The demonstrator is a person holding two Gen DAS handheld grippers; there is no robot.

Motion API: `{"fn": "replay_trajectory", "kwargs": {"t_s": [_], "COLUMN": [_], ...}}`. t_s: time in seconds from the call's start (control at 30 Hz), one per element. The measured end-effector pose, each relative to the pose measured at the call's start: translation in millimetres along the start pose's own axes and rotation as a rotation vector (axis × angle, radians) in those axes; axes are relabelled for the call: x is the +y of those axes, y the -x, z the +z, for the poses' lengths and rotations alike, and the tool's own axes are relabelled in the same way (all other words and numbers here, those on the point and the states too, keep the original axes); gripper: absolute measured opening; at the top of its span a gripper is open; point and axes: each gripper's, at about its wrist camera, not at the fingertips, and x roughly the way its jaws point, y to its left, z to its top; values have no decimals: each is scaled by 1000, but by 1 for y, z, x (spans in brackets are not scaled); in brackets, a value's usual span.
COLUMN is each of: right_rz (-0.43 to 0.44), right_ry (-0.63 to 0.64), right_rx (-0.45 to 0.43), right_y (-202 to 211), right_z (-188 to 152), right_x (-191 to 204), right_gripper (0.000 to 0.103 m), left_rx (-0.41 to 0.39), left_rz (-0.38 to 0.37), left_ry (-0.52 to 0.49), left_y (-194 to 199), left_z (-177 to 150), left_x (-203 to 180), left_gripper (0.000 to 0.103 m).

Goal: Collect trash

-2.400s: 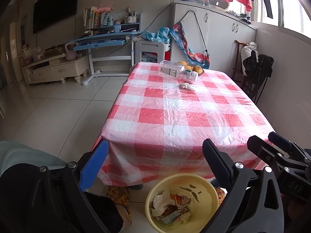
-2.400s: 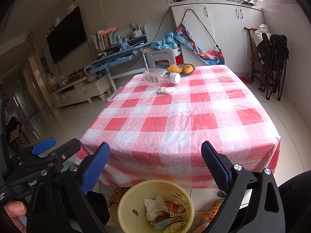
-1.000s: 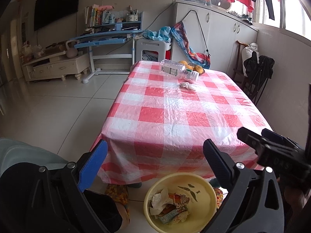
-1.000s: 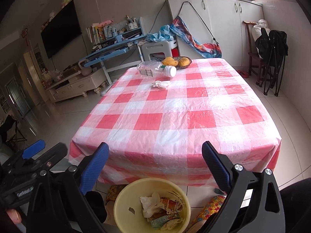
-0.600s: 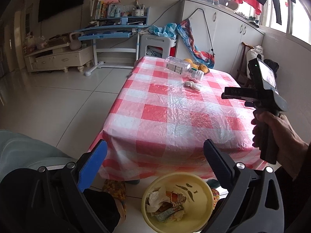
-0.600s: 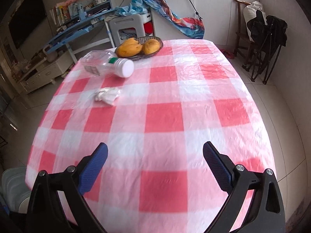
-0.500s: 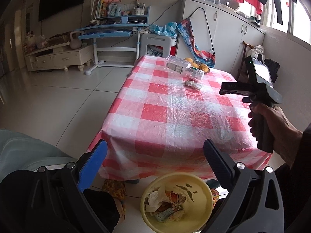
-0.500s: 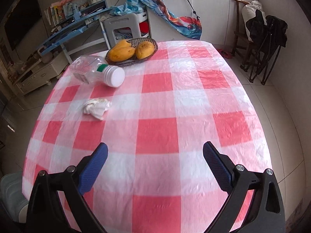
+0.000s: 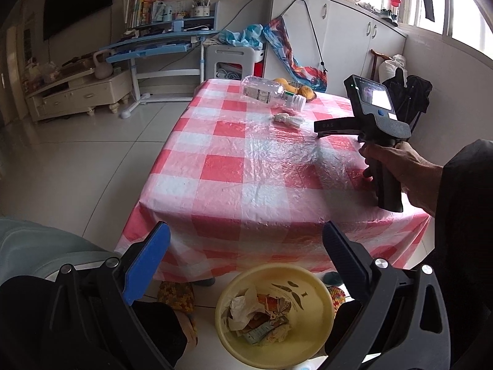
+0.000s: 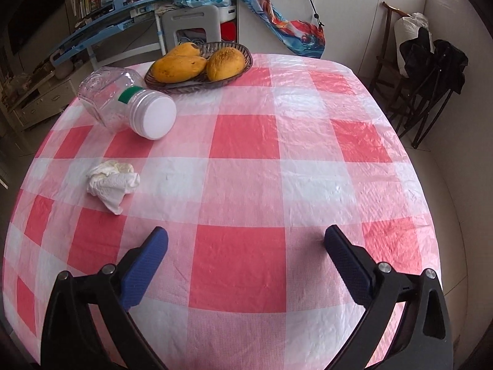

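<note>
Crumpled white tissue [image 10: 111,183] lying on red-and-white checked plastic tablecloth [image 10: 246,166], left of centre, just below clear plastic jar with white lid [image 10: 128,104] tipped on its side. Dark wicker basket of yellow mangoes [image 10: 200,63] behind jar. Right gripper [image 10: 245,248] hovering over cloth, fingers spread wide, empty. Left gripper [image 9: 246,240] also wide open, above yellow bin of wrappers [image 9: 274,311] on floor.

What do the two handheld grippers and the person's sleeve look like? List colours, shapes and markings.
Both grippers are black plastic frames with silver bolts and ridged blue jaw pads: left gripper, right gripper. From outside, the right one shows a pistol handle, a lit rear screen and white lettering. The sleeve is black.
</note>
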Motion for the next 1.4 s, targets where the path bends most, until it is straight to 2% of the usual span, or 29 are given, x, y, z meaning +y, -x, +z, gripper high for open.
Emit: {"fn": "replay_trajectory", "kwargs": {"t_s": [0.3, 0.5, 0.73, 1.1, 1.4], "right_rz": [-2, -2, -1, -1, -1], "right_ry": [-3, -3, -4, -4, -4], "right_rx": [1, 0, 0, 0, 0], "right_y": [-2, -2, -1, -2, -2], "right_z": [1, 1, 1, 1, 1], "right_x": [0, 0, 0, 0, 0], "right_gripper": [97, 97, 97, 97, 97], "left_rx": [38, 106, 78, 112, 104], "left_rz": [11, 25, 8, -18, -18], "left_ry": [39, 38, -31, 27, -1], "left_y": [-4, -18, -12, -22, -21], "left_z": [0, -3, -3, -1, -2], "left_x": [11, 10, -5, 4, -3], "left_gripper": [95, 95, 95, 95, 95]}}
